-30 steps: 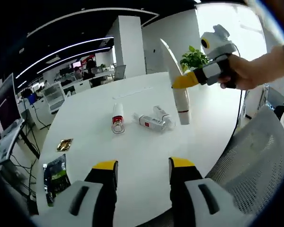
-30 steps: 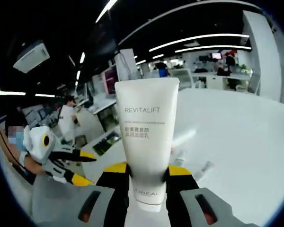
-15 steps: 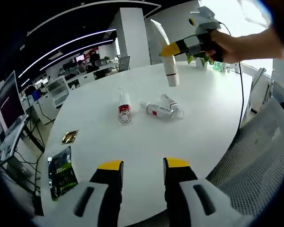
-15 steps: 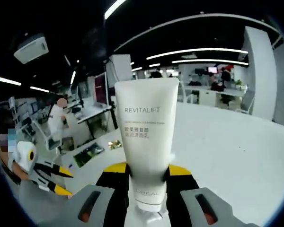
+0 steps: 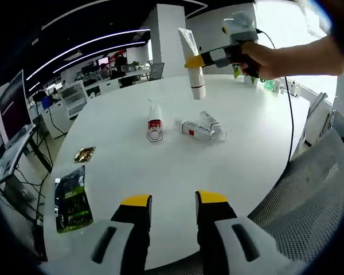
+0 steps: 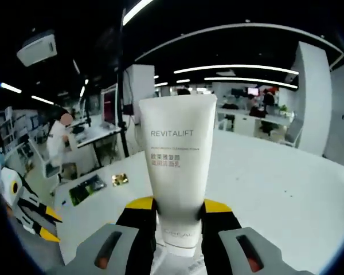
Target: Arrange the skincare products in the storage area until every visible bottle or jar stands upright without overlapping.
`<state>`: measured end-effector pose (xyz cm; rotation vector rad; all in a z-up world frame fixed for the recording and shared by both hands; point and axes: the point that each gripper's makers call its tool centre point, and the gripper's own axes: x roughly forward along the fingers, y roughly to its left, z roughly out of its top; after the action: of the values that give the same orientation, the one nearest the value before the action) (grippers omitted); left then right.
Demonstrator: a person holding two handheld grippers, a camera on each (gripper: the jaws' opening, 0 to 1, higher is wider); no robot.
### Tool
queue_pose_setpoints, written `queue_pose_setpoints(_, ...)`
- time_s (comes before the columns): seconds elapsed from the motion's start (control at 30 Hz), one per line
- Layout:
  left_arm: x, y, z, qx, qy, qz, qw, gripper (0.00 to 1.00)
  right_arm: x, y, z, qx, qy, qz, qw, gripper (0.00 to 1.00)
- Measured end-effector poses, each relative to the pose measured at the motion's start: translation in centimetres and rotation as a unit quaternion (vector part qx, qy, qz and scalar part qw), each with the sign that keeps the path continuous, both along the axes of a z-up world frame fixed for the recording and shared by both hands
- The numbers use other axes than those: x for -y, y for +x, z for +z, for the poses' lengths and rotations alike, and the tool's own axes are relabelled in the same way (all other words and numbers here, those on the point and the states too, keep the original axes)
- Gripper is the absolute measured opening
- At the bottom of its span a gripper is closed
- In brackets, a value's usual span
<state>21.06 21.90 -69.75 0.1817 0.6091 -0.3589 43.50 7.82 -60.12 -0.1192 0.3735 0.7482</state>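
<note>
My right gripper (image 6: 178, 215) is shut on a white Revitalift tube (image 6: 178, 166), which stands upright between the jaws. In the left gripper view that same tube (image 5: 192, 57) hangs cap-down above the far side of the round white table (image 5: 132, 166), held by the right gripper (image 5: 209, 60) in a person's hand. Three small bottles lie on their sides mid-table: one with a red band (image 5: 155, 120) and two clear-capped ones (image 5: 196, 130) (image 5: 211, 123) touching each other. My left gripper (image 5: 169, 201) is open over the near table edge, holding nothing.
A green packet (image 5: 71, 200) and a small gold packet (image 5: 84, 153) lie at the table's left edge. A grey mesh chair (image 5: 309, 189) stands to the right. Desks and a monitor (image 5: 8, 112) are further left. The left gripper (image 6: 28, 215) appears low left in the right gripper view.
The right gripper has carried the tube up and leftward over the far side of the table, off the surface. The lying bottles have not moved. My left gripper stays open.
</note>
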Motion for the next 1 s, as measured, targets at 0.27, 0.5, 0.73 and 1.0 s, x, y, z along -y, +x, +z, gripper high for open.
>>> queue_pose_setpoints(0.27,-0.2,-0.2,-0.9,-0.018,0.002,0.000,0.9998,0.23,1.0,3.0,-1.6,-0.016,0.011,-0.041,0.9990,0.24)
queue_pose_setpoints(0.5,-0.4,-0.4,-1.2,-0.023,0.005,-0.002,0.9997,0.21,1.5,4.6,-2.9,-0.013,-0.007,-0.052,0.9986,0.24)
queue_pose_setpoints(0.73,-0.4,-0.4,-1.5,-0.029,0.008,0.000,0.9995,0.20,2.0,6.3,-4.8,-0.025,-0.013,-0.070,0.9972,0.24)
queue_pose_setpoints(1.0,0.0,-0.7,-2.2,-0.043,0.015,-0.016,0.9988,0.23,1.7,7.5,-6.9,-0.024,-0.031,-0.066,0.9971,0.24)
